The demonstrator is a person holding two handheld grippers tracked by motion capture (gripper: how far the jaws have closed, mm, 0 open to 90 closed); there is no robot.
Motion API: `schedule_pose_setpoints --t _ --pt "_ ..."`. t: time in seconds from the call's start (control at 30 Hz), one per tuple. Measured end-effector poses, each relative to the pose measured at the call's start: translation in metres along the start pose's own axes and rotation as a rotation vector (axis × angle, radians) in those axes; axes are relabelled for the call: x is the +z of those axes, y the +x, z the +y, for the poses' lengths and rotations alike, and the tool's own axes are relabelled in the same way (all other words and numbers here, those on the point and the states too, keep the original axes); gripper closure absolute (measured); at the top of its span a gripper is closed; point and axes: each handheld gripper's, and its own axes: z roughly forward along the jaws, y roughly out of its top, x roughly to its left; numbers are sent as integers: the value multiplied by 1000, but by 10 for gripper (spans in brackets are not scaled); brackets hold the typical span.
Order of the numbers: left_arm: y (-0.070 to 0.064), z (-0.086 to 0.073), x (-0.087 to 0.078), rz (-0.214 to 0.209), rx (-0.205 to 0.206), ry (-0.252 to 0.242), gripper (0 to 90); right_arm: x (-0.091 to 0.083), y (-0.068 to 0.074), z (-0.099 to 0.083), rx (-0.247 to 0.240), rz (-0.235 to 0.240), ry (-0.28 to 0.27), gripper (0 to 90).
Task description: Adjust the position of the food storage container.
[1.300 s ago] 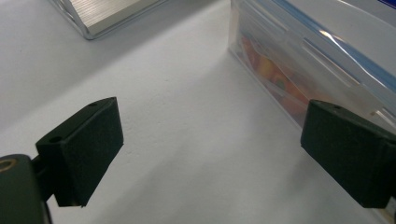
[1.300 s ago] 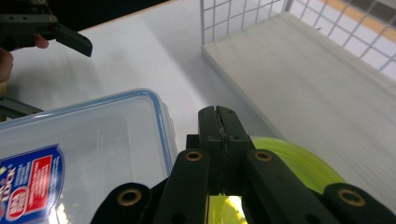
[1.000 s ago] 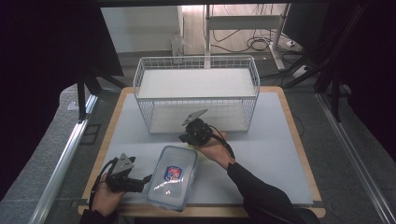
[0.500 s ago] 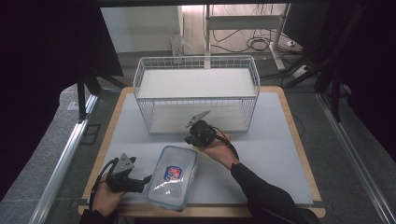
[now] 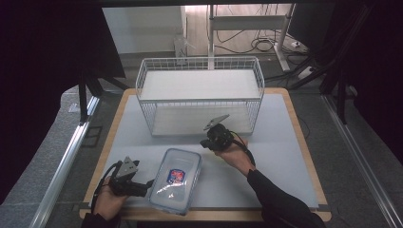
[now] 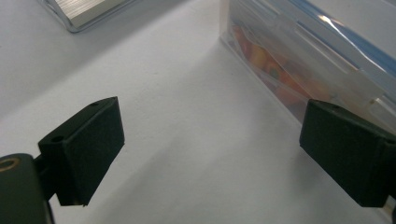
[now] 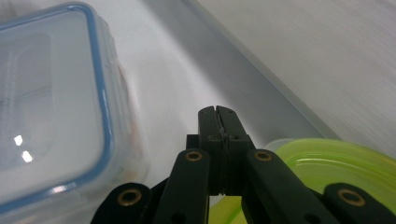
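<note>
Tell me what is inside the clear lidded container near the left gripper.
Through the wall of the container, orange and reddish contents show, blurred. A red-and-blue label sits on its lid. What the contents are cannot be told; the lid and frosted walls cover the rest. The left gripper stands open beside it.

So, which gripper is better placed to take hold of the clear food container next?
The left gripper. Its jaws are open right beside the clear food container, one jaw already at its wall. The right gripper is farther off, with its jaws shut.
</note>
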Motion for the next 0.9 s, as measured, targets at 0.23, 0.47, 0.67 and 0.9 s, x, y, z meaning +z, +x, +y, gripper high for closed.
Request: schedule_pose_setpoints --t 0.23,0.47,0.67,0.9 --pt "-1 0 1 -3 4 4 67 -12 -13 -13 41 -26 -11 900" --pt "-1 0 2 -7 11 10 68 -21 -28 -23 78 -66 -18 900" --pt "-2 0 2 -9 13 13 69 -30 -39 -32 113 -93 -26 900" --pt "-2 0 2 -9 12 16 70 -48 -53 -49 149 -140 -33 900"
